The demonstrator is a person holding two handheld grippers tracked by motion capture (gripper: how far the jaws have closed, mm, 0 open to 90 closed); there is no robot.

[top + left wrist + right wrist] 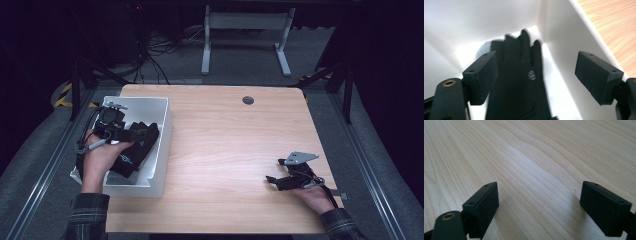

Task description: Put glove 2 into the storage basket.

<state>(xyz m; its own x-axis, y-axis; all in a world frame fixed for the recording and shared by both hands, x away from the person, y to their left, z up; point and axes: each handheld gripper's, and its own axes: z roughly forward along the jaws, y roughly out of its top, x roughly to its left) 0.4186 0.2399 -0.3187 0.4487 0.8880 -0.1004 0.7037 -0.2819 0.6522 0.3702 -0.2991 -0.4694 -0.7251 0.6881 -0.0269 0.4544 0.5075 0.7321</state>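
- The left gripper (131, 134) hangs over the white bin (161, 150), which sits at the tabletop's (230, 150) left edge, towards the near left corner.
- In the left gripper view its jaws stand wide apart with nothing pressed between the pads; the black glove (520, 82) lies below them on the bin's floor, fingers pointing at the far inner corner of the bin (564, 37).
- From the high view the glove (137, 145) shows as a dark heap inside the bin, against its right wall, partly under the person's left hand (97, 155).
- The right gripper (272, 181) rests low near the tabletop's near right corner, held by the right hand (312, 196), well apart from the bin.
- In the right gripper view its jaws are spread wide over bare wood grain (531, 170), holding nothing.
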